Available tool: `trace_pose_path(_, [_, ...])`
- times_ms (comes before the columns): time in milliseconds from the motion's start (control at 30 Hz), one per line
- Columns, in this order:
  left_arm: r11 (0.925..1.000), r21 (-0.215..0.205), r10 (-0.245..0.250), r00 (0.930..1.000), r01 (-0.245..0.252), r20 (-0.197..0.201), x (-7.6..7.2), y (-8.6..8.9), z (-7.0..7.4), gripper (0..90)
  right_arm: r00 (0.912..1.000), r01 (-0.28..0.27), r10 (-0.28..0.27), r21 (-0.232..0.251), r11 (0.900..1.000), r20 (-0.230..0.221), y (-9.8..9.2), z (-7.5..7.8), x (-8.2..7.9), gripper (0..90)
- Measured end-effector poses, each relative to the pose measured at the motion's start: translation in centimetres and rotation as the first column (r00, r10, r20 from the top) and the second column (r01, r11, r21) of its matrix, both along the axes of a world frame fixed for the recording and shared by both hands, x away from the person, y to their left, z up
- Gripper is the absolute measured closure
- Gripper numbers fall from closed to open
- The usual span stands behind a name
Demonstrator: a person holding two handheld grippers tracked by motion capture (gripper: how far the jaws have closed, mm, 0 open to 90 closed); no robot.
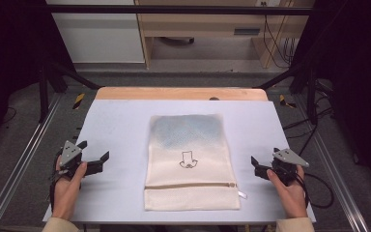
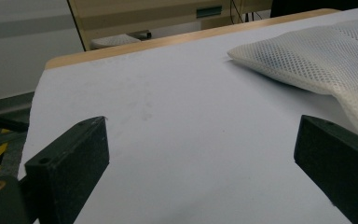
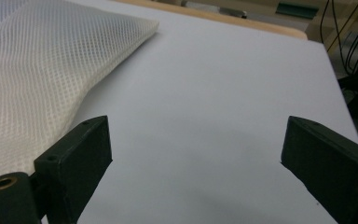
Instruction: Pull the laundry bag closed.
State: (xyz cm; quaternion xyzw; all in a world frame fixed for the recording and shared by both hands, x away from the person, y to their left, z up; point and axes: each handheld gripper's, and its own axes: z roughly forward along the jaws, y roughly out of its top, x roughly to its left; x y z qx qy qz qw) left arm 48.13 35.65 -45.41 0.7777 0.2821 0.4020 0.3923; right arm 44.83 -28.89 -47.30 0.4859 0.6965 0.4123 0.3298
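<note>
A cream mesh bag (image 1: 191,162) lies flat in the middle of the white table (image 1: 121,125). It has a zipper (image 1: 191,185) across its near end, a small black drawing at its middle, and something bluish showing through its far half. My left gripper (image 1: 95,150) rests left of the bag, open and holding nothing. To the right of the bag sits my right gripper (image 1: 264,155), also open and holding nothing. In the left gripper view the gripper (image 2: 200,149) has bare table between its jaws, with the bag (image 2: 307,56) off to the right. In the right gripper view the gripper (image 3: 196,144) has the bag (image 3: 42,60) to its left.
A wooden strip (image 1: 181,93) runs along the table's far edge. Metal rails (image 1: 24,159) flank the table on both sides. Pale cabinets (image 1: 198,29) stand beyond it, and cables (image 1: 319,188) trail on the floor at the right.
</note>
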Motion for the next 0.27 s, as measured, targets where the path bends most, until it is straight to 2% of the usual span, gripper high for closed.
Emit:
trace_pose_path(133, [0.9987, 0.047, -0.017, 0.9994, 0.019, -0.031, 0.16, -0.30, -0.62, 3.2, 0.9990, -0.002, 0.003, 0.020, 1.000, -0.044, -0.05, -0.94, -0.15, 8.4])
trace_pose_path(267, [0.9987, 0.041, -0.029, 0.9992, 0.030, -0.026, 0.25, -0.89, -0.51, 3.0, 0.9990, 0.019, -0.018, 0.028, 0.999, -0.041, -0.50, -0.92, -0.33, 8.2])
